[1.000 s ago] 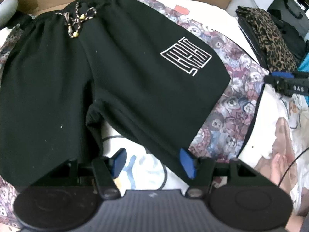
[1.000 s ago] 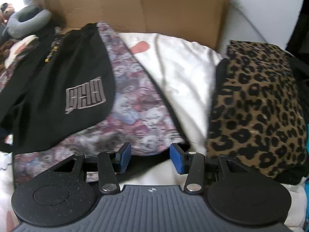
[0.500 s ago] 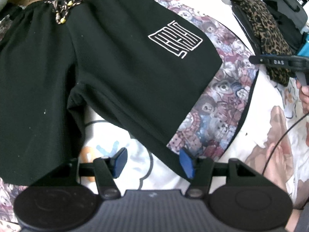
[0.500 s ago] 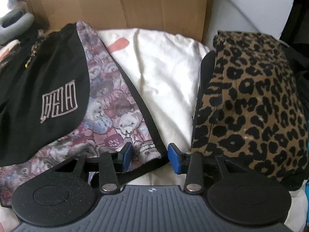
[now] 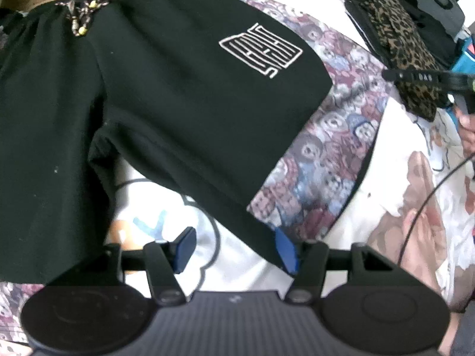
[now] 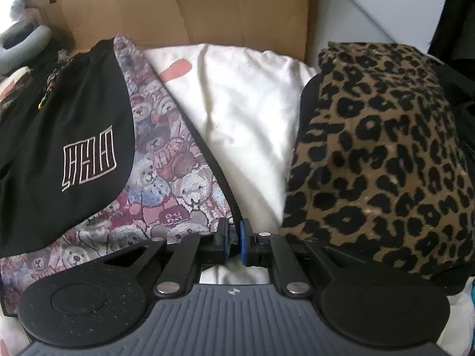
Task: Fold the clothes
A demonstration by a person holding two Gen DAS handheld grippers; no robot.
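Observation:
Black shorts (image 5: 178, 103) with a white line logo (image 5: 261, 50) and a tied drawstring (image 5: 83, 9) lie flat on a bear-print cloth (image 5: 326, 154). My left gripper (image 5: 234, 249) is open just in front of the near leg's hem; its right pad sits by the hem corner. In the right wrist view the shorts (image 6: 59, 148) lie at the left on the bear-print cloth (image 6: 166, 178). My right gripper (image 6: 234, 238) is shut on that cloth's black-trimmed edge, which runs down between the pads.
A folded leopard-print garment (image 6: 380, 148) lies to the right, with white bedding (image 6: 243, 103) between it and the bear-print cloth. Cardboard (image 6: 207, 9) stands along the back. A black cable (image 5: 430, 192) crosses the printed sheet at the right, near a hand (image 5: 469, 124).
My right gripper moved right to the bear-print cloth's black edge and went from open to shut on it. The left gripper stayed open and shifted slightly along the shorts' hem.

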